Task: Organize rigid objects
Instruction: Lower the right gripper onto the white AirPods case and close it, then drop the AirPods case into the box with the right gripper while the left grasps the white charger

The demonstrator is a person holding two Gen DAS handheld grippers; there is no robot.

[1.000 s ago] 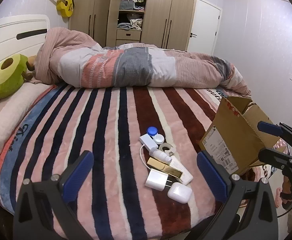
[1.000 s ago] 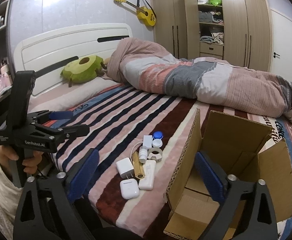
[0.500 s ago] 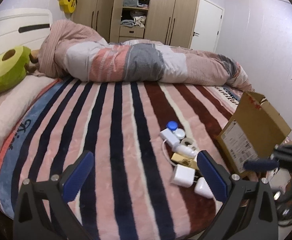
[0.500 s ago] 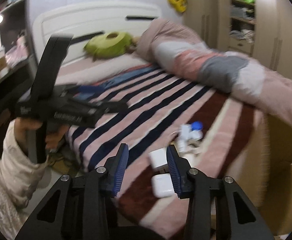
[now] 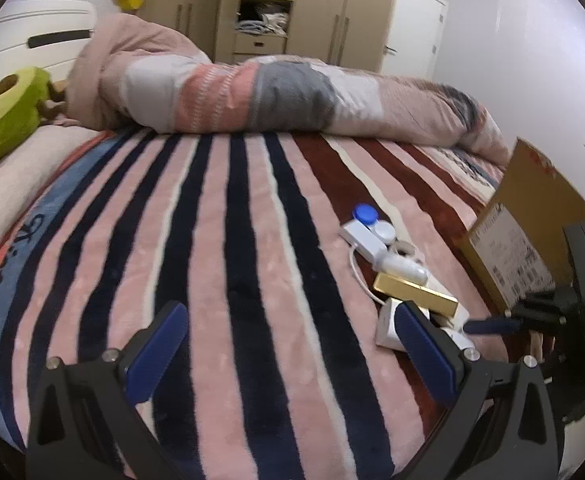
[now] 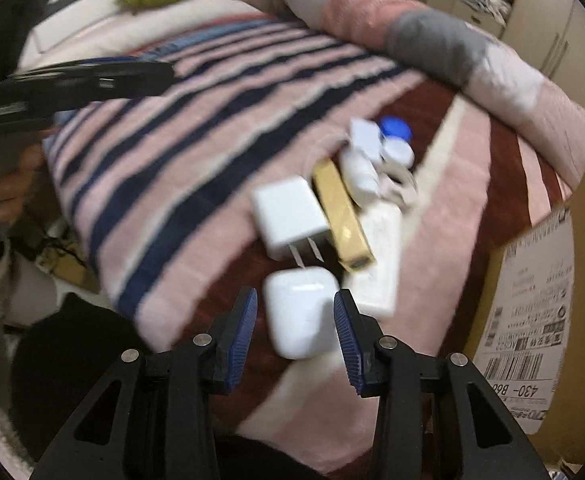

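Note:
A cluster of small rigid items lies on the striped bed blanket. A white earbud case sits between the fingers of my right gripper, which is open around it without visible contact. Beyond it lie a white plug charger, a gold bar-shaped box, a flat white case, a small white bottle and a blue-and-white lens case. My left gripper is open and empty over the blanket, left of the charger and the gold box.
An open cardboard box stands on the bed's right side, its labelled wall close to the items. A rolled duvet lies across the far bed. A green avocado plush sits at the headboard. The bed edge is near.
My right gripper narrowed from wide open and moved in low to the cluster, so the earbud case now sits between its fingers. My left gripper drifted left, still wide open.

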